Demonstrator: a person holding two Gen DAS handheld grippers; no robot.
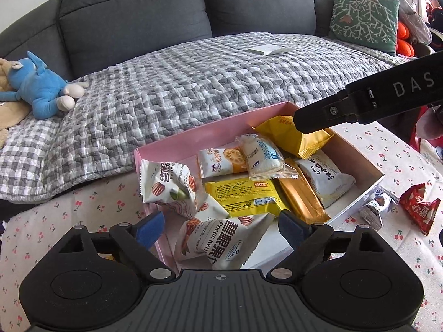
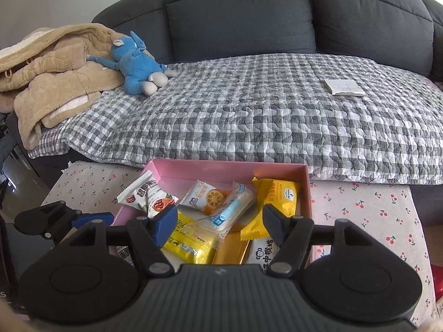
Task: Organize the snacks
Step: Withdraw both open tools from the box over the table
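A pink box (image 1: pixel 193 135) (image 2: pixel 221 170) on the cherry-print table holds several snack packets. My left gripper (image 1: pixel 221 228) is open over the box's near end, with a white pecan packet (image 1: pixel 224 242) lying loose between its fingers. Another pecan packet (image 1: pixel 166 185) (image 2: pixel 146 195) leans at the box's left. My right gripper (image 2: pixel 220 222) is open and empty above the box, over a yellow packet (image 2: pixel 191 240) and a clear white packet (image 2: pixel 229 210). The right gripper's body (image 1: pixel 360 102) shows in the left wrist view, over a yellow pouch (image 1: pixel 293 135) (image 2: pixel 274 199).
Outside the box on the right lie a red packet (image 1: pixel 419 207) and a small white-blue packet (image 1: pixel 376 207). Behind the table stands a grey sofa with a checked quilt (image 1: pixel 207 77), a blue plush toy (image 1: pixel 38 85) (image 2: pixel 138 63), a beige blanket (image 2: pixel 49 63) and a white pad (image 2: pixel 343 85).
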